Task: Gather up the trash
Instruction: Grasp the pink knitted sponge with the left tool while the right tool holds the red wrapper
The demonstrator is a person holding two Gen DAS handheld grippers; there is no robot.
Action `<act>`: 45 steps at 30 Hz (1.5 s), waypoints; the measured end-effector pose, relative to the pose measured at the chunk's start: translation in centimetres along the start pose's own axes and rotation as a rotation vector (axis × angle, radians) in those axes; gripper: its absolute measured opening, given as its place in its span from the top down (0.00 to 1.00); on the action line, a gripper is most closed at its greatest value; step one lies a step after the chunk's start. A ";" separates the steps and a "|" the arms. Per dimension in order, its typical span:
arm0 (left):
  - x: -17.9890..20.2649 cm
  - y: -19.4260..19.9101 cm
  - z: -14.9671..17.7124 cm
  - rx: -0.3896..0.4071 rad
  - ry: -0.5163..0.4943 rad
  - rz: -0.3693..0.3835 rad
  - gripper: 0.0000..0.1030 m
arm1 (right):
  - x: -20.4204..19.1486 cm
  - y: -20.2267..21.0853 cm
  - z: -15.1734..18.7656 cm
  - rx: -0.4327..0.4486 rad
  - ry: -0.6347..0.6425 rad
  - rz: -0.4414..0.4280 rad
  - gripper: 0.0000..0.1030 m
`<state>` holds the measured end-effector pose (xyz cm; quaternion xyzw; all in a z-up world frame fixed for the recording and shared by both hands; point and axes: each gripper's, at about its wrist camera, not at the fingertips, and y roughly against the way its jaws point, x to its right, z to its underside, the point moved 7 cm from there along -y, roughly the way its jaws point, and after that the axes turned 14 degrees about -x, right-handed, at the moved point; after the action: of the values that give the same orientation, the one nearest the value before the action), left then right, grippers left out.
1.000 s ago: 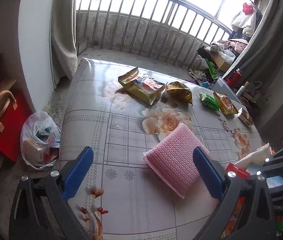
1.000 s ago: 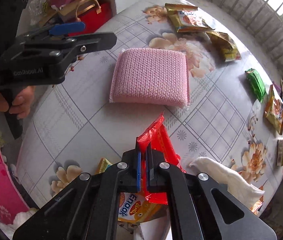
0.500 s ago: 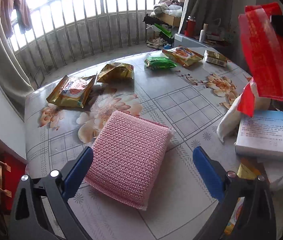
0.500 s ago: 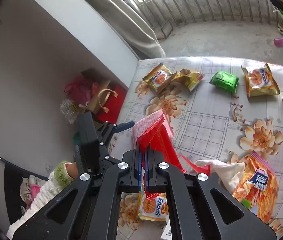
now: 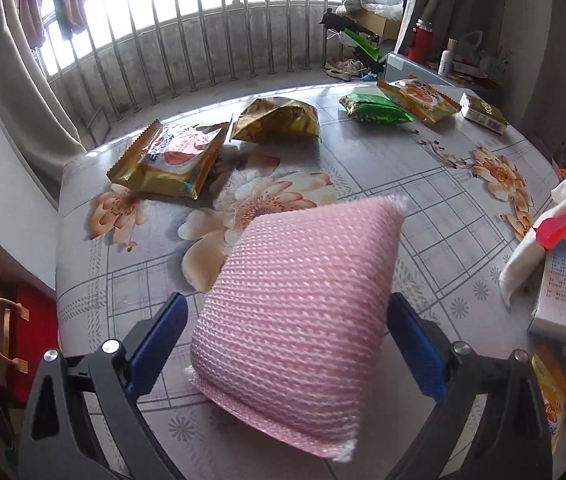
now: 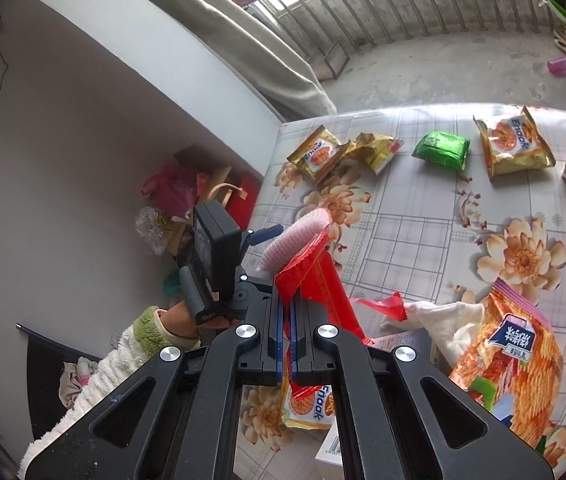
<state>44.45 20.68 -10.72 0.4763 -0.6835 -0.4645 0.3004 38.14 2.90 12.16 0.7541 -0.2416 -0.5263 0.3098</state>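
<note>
Trash on the table: red wrapper now lifted clear, pinched in the closed right gripper. Left gripper, jaws wide and empty, has closed in to straddle the pink sponge; a grasp looks imminent.

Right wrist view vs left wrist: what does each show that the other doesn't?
Right wrist only: the right gripper shut on a red wrapper, the person's left hand holding the left gripper's handle, and an orange chip bag by the table edge.

Left wrist only: the left gripper, jaws open either side of the pink sponge, plus a red bottle on a side unit.

Both: the floral table, the green packet, the Enaak snack packets and the white cloth.
</note>
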 end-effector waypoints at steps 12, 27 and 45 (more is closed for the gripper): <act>0.8 5.9 0.1 0.131 -0.008 -0.091 0.37 | -0.9 4.2 0.8 0.101 0.009 -0.049 0.99; 10.3 22.1 1.3 0.358 0.004 0.122 0.95 | -0.7 21.4 14.8 0.488 0.000 -0.010 0.99; 9.1 0.9 1.5 -0.115 -0.198 -0.130 0.04 | 9.9 23.8 31.0 0.586 -0.345 0.102 0.99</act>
<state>39.52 12.88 -10.77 0.4534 -0.6498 -0.5660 0.2278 11.25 -26.98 15.14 0.6980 -0.4687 -0.5380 0.0604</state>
